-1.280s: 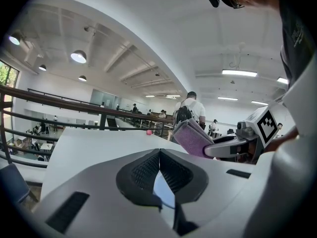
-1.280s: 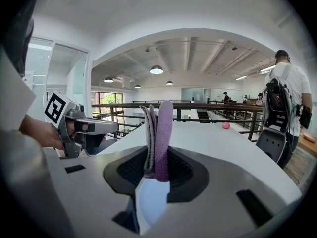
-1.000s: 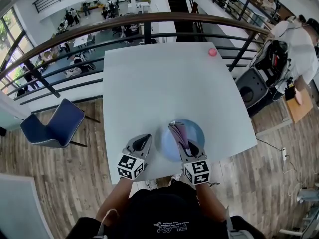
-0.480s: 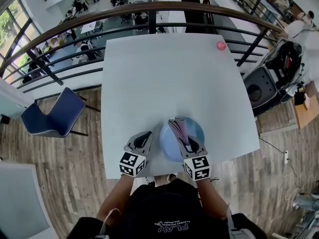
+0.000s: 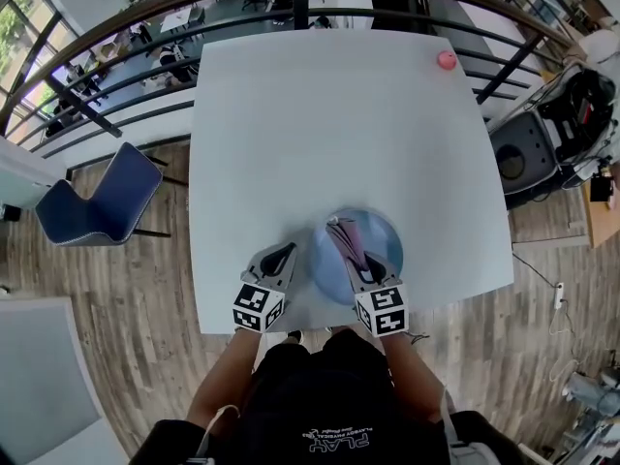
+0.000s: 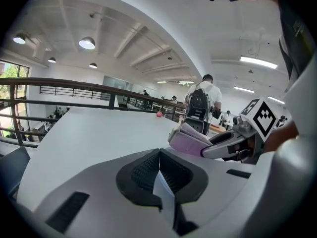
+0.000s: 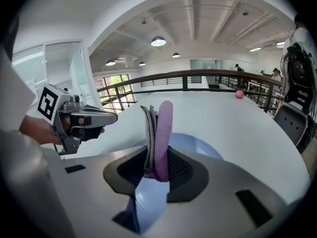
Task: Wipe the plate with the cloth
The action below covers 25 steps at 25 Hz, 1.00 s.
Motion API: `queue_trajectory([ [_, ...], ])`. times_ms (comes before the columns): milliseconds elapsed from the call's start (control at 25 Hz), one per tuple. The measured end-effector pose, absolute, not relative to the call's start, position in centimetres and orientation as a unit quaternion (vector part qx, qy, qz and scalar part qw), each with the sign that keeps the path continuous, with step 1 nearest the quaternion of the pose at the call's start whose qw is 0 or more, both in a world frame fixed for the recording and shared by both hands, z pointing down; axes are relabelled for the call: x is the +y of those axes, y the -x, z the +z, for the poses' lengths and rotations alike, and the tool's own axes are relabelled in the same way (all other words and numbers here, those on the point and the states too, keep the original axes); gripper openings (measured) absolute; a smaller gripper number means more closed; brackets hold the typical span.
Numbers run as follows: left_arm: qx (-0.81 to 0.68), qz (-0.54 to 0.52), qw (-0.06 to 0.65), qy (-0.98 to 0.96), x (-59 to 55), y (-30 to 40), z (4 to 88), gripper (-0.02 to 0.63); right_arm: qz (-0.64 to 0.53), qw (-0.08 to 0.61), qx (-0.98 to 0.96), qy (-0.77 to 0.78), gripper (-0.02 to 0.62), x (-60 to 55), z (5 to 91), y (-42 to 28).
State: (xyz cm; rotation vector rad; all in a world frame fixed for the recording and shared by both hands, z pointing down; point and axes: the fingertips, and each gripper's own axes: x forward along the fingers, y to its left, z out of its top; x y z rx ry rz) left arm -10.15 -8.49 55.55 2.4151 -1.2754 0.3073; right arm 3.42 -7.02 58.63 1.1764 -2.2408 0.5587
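Note:
A round blue plate (image 5: pixel 378 235) lies near the table's front edge. My right gripper (image 5: pixel 358 262) hovers over its left half, shut on a folded purple and grey cloth (image 5: pixel 345 237) that sticks out forward. In the right gripper view the cloth (image 7: pixel 159 133) stands upright between the jaws, with the plate (image 7: pixel 198 144) beneath it. My left gripper (image 5: pixel 284 254) rests on the table just left of the plate, shut with nothing in it. The left gripper view shows its pads (image 6: pixel 148 168) pressed together and the right gripper (image 6: pixel 229 144) holding the cloth (image 6: pixel 190 140).
A small pink ball (image 5: pixel 447 60) sits at the far right corner of the white table (image 5: pixel 320 134). A dark railing (image 5: pixel 126 80) runs behind the table. A blue chair (image 5: pixel 92 206) stands on the wooden floor at the left. A dark bag (image 5: pixel 581 114) is at the right.
The head camera has tilted, so the table sits lower in view. Both grippers keep about the same places by the plate; the cloth stays clamped.

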Motion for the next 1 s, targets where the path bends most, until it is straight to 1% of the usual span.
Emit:
queue_trajectory([
  [560,-0.476,0.133,0.228,-0.839,-9.4,10.6,60.0,0.014,0.235,0.373,-0.819,-0.366,0.109,-6.5,65.0,-3.3],
  [1000,-0.477,0.145,0.234,-0.834,-8.8,10.2,61.5,0.014,0.243,0.379,-0.82,-0.354,0.109,-6.9,65.6,-3.0],
])
